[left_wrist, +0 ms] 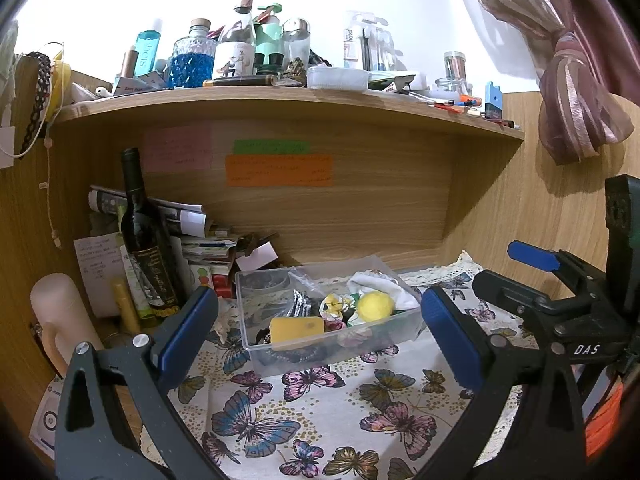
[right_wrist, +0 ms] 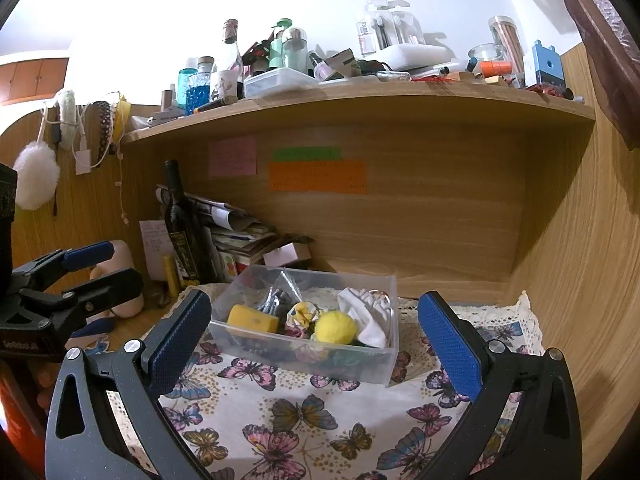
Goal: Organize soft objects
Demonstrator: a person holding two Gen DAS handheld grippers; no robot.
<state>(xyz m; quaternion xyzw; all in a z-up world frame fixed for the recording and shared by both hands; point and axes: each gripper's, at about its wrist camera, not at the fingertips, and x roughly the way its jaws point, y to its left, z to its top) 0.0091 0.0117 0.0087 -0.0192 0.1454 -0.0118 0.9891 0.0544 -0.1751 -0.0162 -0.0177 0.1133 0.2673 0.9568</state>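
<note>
Both grippers hang wide open over the counter, holding nothing. The left gripper (left_wrist: 318, 330) has its blue pads spread either side of the clear plastic bin (left_wrist: 256, 354), which sits just ahead of it, and the right gripper (right_wrist: 314, 344) frames the same bin (right_wrist: 390, 360) from a little further right.

Inside the bin the soft things are piled together: a yellow sponge (left_wrist: 296, 330) at the near-left wall, a yellow pom-pom ball (left_wrist: 375, 307) right of middle, a white cloth (left_wrist: 384, 286) bunched behind it toward the far-right corner, and a yellow-and-white scrunchie (left_wrist: 338, 305) between sponge and ball.

Open room lies on the near side: bare butterfly-print cloth (left_wrist: 312, 412) runs from the bin's front wall back under both grippers. To the right of the right gripper the cloth's lace edge (right_wrist: 524, 304) ends just short of the wooden side panel (right_wrist: 580, 260). To the left it is tight: a dark wine bottle (left_wrist: 146, 240) and a stack of papers (left_wrist: 208, 244) crowd the corner, near the bin's left wall.

Overhead, a wooden shelf (left_wrist: 280, 106) loaded with bottles caps the alcove, with coloured notes (left_wrist: 279, 170) stuck to the back panel.
</note>
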